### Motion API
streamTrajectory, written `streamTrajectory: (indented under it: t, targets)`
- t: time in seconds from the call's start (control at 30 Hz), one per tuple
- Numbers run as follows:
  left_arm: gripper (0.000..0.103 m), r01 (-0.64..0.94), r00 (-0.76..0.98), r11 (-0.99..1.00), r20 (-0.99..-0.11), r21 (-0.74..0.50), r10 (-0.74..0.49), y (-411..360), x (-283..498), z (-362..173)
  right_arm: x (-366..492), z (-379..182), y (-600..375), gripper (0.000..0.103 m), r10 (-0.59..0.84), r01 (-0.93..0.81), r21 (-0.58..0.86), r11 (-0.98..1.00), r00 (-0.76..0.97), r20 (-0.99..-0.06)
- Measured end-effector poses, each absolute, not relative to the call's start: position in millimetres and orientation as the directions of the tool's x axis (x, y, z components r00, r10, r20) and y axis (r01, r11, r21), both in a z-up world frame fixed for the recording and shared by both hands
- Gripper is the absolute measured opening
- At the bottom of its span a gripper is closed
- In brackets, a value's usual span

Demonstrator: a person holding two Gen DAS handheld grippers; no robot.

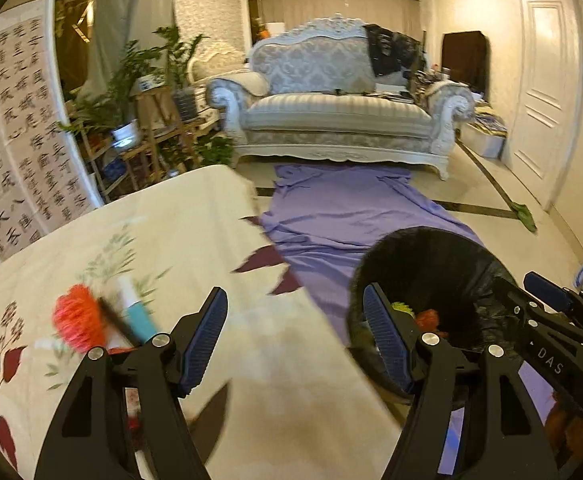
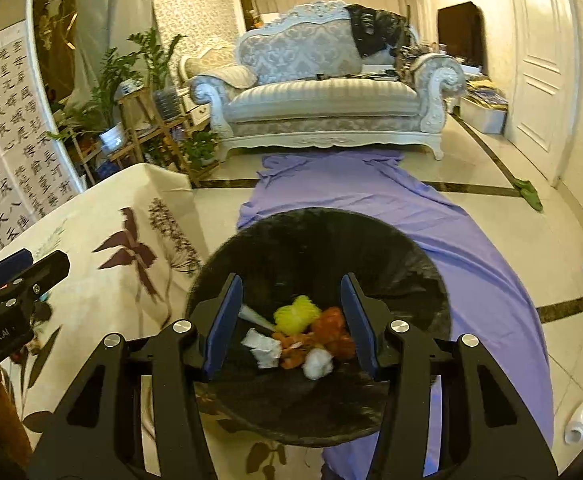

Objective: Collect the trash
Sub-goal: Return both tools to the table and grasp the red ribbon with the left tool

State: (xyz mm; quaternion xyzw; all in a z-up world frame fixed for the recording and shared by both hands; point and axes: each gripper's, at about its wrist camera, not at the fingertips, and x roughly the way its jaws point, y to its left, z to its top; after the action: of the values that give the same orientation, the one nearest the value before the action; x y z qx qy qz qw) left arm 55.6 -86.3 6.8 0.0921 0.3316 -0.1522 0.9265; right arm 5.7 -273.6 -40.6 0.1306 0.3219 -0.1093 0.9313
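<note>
A bin lined with a black bag point(image 2: 411, 264) stands on the floor beside the cloth-covered table point(image 1: 195, 240). Inside it lie a yellow wad point(image 2: 297, 312), orange scraps point(image 2: 331, 330) and white crumpled paper point(image 2: 263, 346). My right gripper point(image 2: 291, 324) hovers over the bin's mouth, open, with nothing pressed between its pads. My left gripper point(image 1: 297, 332) is over the table's right part, open and empty. Left of it on the cloth lie an orange-red crumpled piece point(image 1: 77, 322), a teal and white tube point(image 1: 135, 308) and a dark stick point(image 1: 117, 322). The bin point(image 1: 431, 272) sits just right of the left gripper.
A purple sheet point(image 2: 371, 192) runs across the floor from the bin to a pale sofa point(image 2: 323, 92). Potted plants on wooden stands point(image 1: 139, 112) and a calligraphy screen point(image 1: 15, 140) line the left. A white bottle point(image 2: 581, 420) and a green rag point(image 2: 529, 194) lie on the floor at right.
</note>
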Motion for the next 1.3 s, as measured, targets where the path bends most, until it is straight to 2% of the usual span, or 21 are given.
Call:
streamTrajectory:
  t: [0.47, 0.63, 1.03, 1.3]
  targets:
    - [0.071, 0.156, 0.76, 0.986, -0.646, 0.066, -0.078, 6, 46, 6, 13, -27, -195, 0.051, 0.009, 0.12, 0.167, 0.979, 0.786, -0.618]
    - [0.071, 0.1, 0.735, 0.993, -0.677, 0.06, -0.034, 37, 42, -6, 14, -24, -176, 0.051, 0.04, 0.077, 0.16, 0.984, 0.784, -0.62]
    - [0.073, 0.06, 0.65, 0.998, -0.76, 0.019, -0.024, 61, 44, -33, 16, -27, -149, 0.051, 0.083, 0.019, 0.152, 0.988, 0.767, -0.637]
    - [0.074, 0.047, 0.638, 0.999, -0.77, 0.017, -0.016, 77, 32, -36, 13, -28, -148, 0.051, 0.091, 0.014, 0.158, 0.987, 0.766, -0.636]
